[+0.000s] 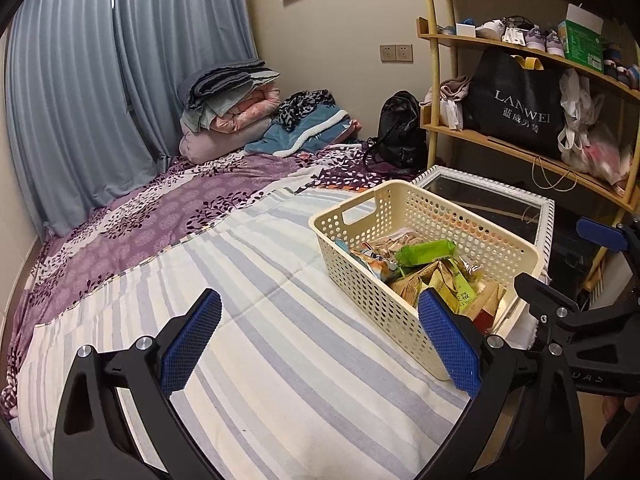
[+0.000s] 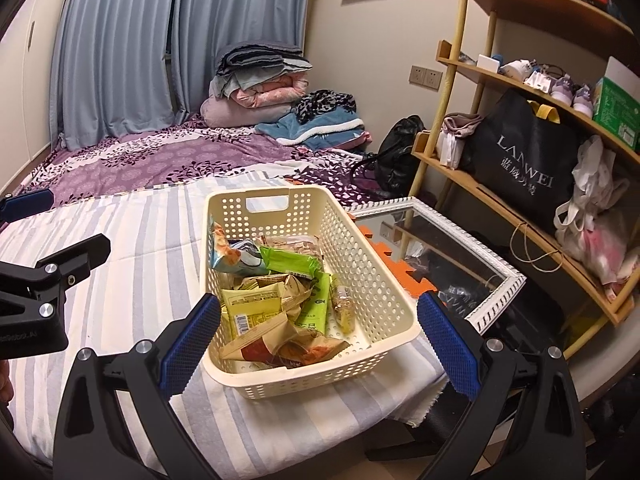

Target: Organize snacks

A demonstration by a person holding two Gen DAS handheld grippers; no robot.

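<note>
A striped grey-and-cream cotton sheet (image 1: 280,320) covers the near end of the bed; a purple floral bedspread (image 1: 160,208) covers the far end. At the bed's far edge lie a stack of folded blankets (image 2: 256,80) and a blue fleece garment (image 2: 320,128). A black leather backpack (image 1: 400,132) leans at the far right corner. Beside the bed, a white-framed mirror (image 2: 500,276) lies flat below a curved bamboo shelf (image 2: 520,208) holding a black "LANWEI" shopping bag (image 2: 524,160). Grey-blue pleated curtains (image 1: 100,80) hang behind.
</note>
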